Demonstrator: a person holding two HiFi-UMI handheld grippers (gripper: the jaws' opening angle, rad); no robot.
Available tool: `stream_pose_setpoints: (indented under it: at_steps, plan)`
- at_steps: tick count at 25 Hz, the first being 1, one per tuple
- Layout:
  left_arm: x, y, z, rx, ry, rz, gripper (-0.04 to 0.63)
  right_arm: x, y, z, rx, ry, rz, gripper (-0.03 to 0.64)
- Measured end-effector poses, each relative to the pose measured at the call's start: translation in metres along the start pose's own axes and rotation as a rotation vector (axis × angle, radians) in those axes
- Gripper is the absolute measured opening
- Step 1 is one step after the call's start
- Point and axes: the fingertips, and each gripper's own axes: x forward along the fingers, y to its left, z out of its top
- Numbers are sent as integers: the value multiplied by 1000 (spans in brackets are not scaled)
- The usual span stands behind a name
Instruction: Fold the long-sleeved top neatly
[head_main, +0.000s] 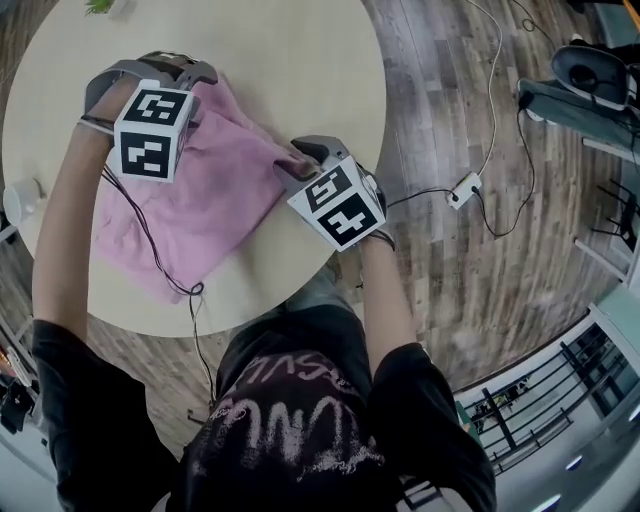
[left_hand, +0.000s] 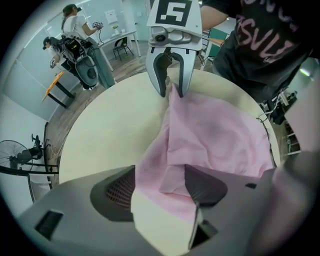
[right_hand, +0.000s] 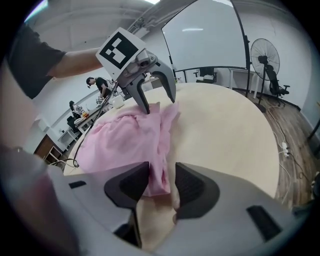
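Jaws of the right gripper (right_hand: 162, 186) stand apart, with a pink edge of the long-sleeved top (head_main: 195, 215) hanging loose between them. Beyond, the top lies crumpled on the round table (head_main: 300, 60). At its far edge the left gripper (left_hand: 159, 187) points down, spread wide, cloth between its jaws but unpinched.
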Motion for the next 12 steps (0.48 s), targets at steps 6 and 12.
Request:
stream_pose_setpoints:
  at_steps: [6,12]
  plan:
    - [15,3,-3,30,15,-45,331,5,7,-4,8,13,37,161]
    - [29,6,-3,46,20,-115,342,5,3,-5,36,22,46,142]
